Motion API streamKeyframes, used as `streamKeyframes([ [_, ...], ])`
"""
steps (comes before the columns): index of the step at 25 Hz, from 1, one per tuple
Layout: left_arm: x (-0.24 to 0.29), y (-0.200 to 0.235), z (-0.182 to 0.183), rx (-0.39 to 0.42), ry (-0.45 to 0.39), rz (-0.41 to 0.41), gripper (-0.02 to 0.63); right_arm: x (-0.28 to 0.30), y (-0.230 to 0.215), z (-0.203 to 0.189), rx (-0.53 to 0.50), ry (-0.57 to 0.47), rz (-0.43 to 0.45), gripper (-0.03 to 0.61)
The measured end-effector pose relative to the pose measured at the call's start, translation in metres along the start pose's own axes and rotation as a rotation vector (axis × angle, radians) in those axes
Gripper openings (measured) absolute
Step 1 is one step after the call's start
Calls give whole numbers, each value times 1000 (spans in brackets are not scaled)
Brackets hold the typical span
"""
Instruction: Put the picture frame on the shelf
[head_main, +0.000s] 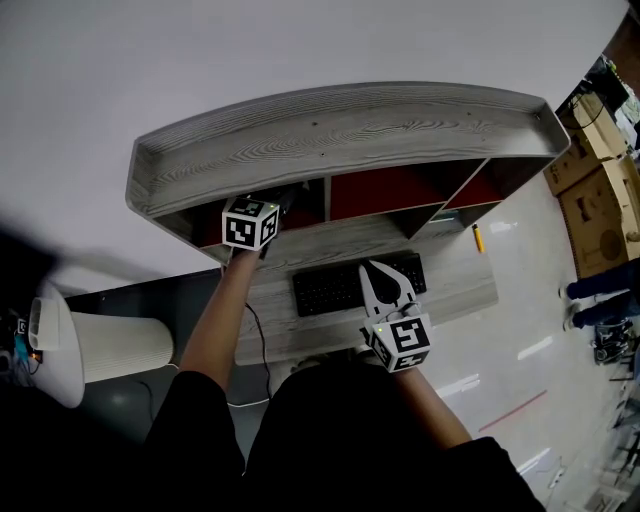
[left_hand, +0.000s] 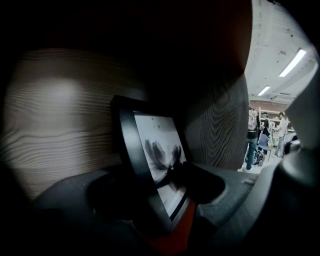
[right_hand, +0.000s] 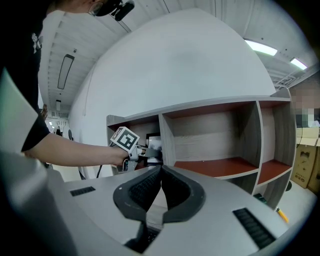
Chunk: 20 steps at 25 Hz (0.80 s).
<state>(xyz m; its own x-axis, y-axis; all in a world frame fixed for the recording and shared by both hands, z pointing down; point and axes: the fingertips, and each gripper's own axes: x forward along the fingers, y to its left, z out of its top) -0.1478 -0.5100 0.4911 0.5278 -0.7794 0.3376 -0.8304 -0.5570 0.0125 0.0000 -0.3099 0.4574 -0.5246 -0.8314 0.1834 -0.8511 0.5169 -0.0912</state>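
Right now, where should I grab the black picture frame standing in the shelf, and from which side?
Pinch the black picture frame across its thin depth, low on the near edge, one jaw in front, one behind. Come through the open front of the grey wooden shelf: the frame stands almost edge-on to it, and walls block the sides.
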Motion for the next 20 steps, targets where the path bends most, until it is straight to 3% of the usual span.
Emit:
streamKeyframes([
  [7, -10, 9, -4, -15, -25, 80, 304, 0, -4, -3, -1, 6, 3, 12],
  [20, 4, 0, -1, 70, -19, 36, 321, -9, -4, -5, 6, 13, 24, 12],
])
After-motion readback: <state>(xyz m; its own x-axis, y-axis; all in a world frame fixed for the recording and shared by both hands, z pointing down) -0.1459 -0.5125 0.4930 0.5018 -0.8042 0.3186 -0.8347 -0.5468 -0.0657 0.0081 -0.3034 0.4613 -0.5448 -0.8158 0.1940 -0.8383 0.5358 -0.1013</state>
